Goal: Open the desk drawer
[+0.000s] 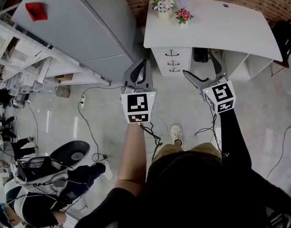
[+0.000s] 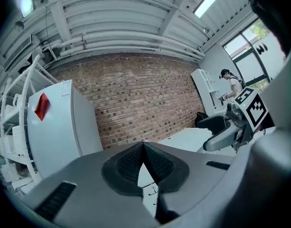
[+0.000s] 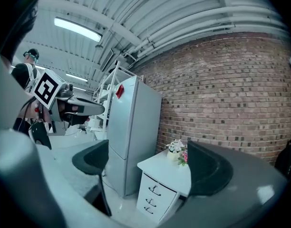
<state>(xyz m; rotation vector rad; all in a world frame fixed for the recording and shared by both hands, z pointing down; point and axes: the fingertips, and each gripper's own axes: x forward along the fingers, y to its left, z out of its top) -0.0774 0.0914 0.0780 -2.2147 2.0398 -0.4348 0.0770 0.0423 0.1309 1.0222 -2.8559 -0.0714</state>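
Observation:
A white desk [image 1: 217, 27] stands against the brick wall. Its drawer unit [image 1: 171, 61] has three drawers with dark handles, all closed. In the head view both grippers hang in the air over the floor in front of the desk, touching nothing. My left gripper [image 1: 141, 69] is shut and empty, with its pads pressed together [image 2: 143, 148]. To the right of the drawers my right gripper [image 1: 205, 71] stands open with nothing between its fingers. In the right gripper view the drawer unit [image 3: 157, 196] shows between the spread jaws [image 3: 150, 167], still some way off.
A tall grey refrigerator [image 1: 88, 27] stands left of the desk. Two flower pots [image 1: 164, 6] sit on the desktop, and a black bag [image 1: 201, 55] lies under it. A power strip [image 1: 82, 101] and cables lie on the floor. An office chair [image 1: 72, 153] and a seated person are at lower left.

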